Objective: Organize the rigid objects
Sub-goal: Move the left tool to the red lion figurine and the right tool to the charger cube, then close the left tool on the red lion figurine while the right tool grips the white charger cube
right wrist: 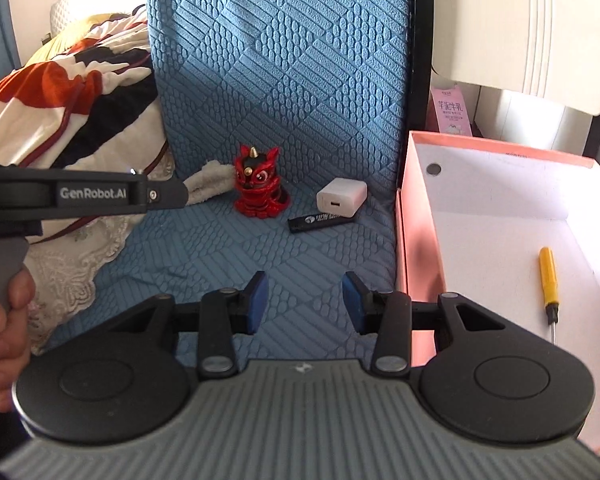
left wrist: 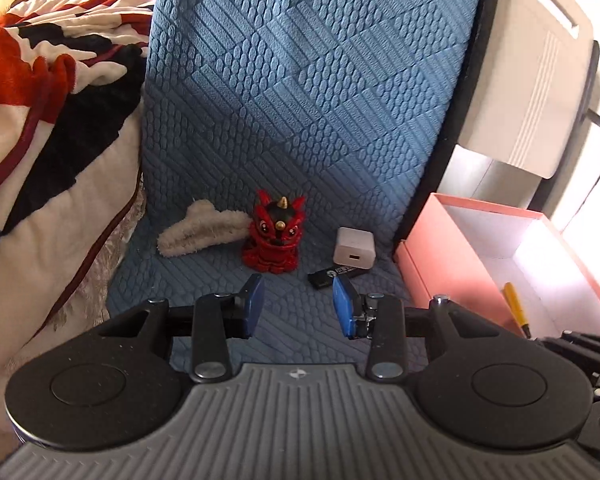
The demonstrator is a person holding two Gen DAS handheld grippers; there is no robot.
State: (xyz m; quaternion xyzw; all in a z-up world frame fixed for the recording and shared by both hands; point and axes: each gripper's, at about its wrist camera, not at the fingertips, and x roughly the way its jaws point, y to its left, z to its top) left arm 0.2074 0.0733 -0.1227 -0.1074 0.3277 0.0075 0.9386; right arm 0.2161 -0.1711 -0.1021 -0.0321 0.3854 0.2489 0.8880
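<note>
On the blue quilted mat (left wrist: 300, 100) stand a red lion figurine (left wrist: 274, 236) (right wrist: 258, 186), a white charger cube (left wrist: 354, 249) (right wrist: 341, 197) and a black USB stick (left wrist: 332, 276) (right wrist: 320, 222). A fluffy white hair claw (left wrist: 198, 230) (right wrist: 208, 186) lies left of the figurine. My left gripper (left wrist: 300, 306) hovers open just short of the stick and figurine, nothing between its blue pads. My right gripper (right wrist: 305, 302) is open too, empty, nearer the mat's front. The pink box (left wrist: 452, 256) (right wrist: 416, 216) on the right holds a yellow screwdriver (left wrist: 517, 310) (right wrist: 549, 284).
A red, black and white blanket (left wrist: 48, 92) (right wrist: 72, 92) is bunched along the mat's left side. A white chair (left wrist: 532, 80) stands behind the box, with a pink carton (right wrist: 452, 110) beside it. A hand (right wrist: 4, 340) grips the left gripper's handle at the right wrist view's left edge.
</note>
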